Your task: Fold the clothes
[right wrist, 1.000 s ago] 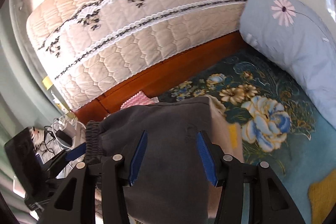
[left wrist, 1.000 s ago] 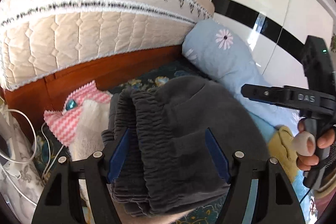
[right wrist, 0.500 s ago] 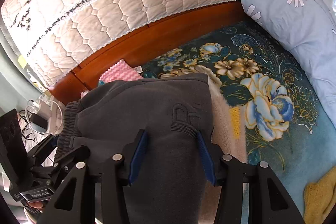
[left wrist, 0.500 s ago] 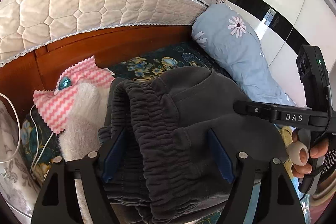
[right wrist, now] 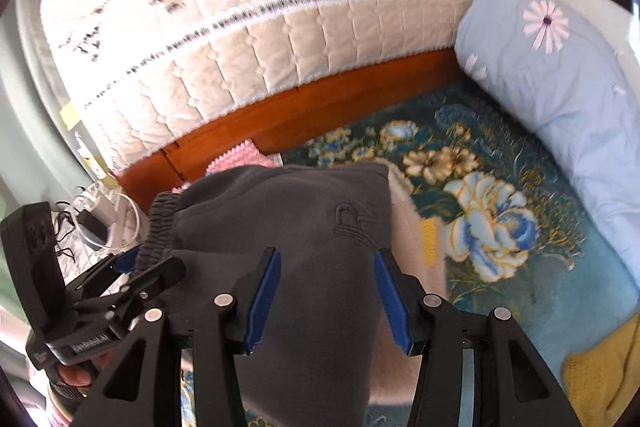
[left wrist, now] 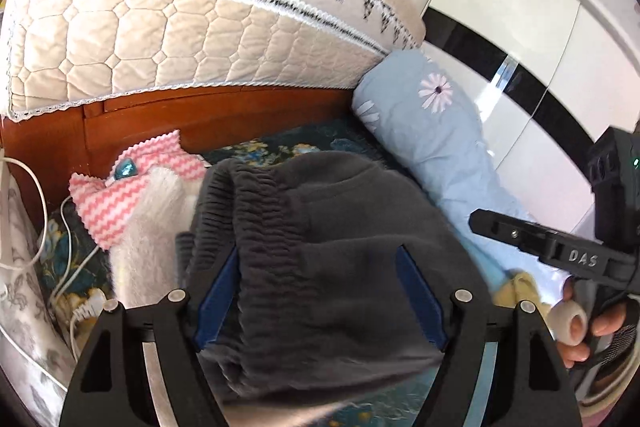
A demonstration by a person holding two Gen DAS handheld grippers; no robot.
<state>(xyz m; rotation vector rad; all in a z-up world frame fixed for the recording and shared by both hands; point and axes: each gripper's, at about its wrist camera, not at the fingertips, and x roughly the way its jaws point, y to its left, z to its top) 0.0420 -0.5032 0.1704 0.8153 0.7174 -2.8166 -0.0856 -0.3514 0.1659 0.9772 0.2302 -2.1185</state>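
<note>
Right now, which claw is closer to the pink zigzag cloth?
Left. The left claw is at the waistband end of the dark grey pants, beside the pink zigzag cloth. The right claw is at their far side.

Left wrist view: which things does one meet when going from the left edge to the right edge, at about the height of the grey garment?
white cable → pink zigzag cloth → white fluffy garment → grey garment → blue pillow → right gripper
</note>
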